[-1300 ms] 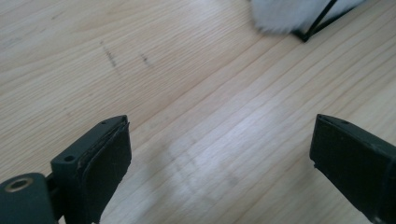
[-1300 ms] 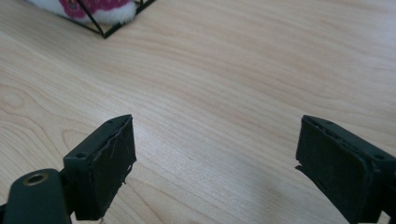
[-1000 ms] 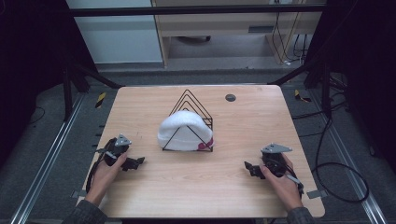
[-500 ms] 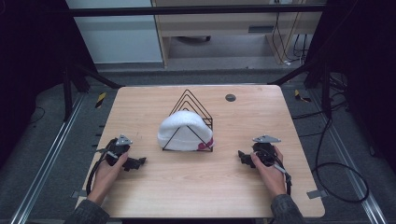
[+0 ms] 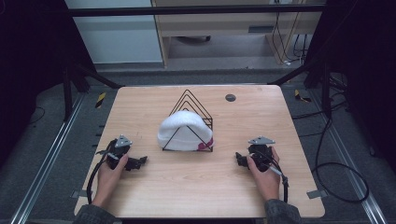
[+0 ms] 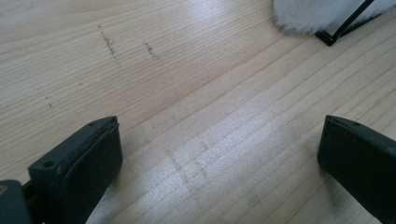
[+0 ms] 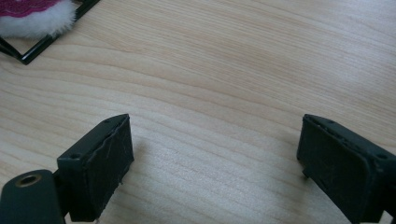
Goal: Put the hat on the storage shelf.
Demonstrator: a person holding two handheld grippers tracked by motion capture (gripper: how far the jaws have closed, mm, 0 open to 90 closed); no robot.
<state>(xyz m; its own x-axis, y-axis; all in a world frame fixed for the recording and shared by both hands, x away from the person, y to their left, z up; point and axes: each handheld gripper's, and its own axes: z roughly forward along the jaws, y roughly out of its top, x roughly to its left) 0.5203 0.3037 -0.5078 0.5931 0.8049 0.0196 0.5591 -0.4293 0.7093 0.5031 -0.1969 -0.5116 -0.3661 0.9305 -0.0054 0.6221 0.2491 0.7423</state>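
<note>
— What sits on the desk [image 5: 299, 116]?

— A black wire rack [image 5: 194, 108] made of nested triangles stands near the middle, a little toward the far edge. A white fluffy hat [image 5: 183, 129] with a pink-red patch at its right end rests in the rack's front part. A small dark round disc [image 5: 230, 97] lies near the far edge, apart from the rack.

— And the left gripper [image 5: 138, 161]?

— It rests on the desk near the left edge, held in the left hand [image 5: 109, 173], pointing toward the rack. Its jaws stand wide apart with nothing but bare wood between them.

— The right gripper [image 5: 239, 159]?

— Toward the right edge, in the right hand [image 5: 263, 172], pointing toward the rack too. Its jaws are also spread wide and hold nothing. In the right gripper view the hat's pink and white fringe shows at the upper left corner.
</note>
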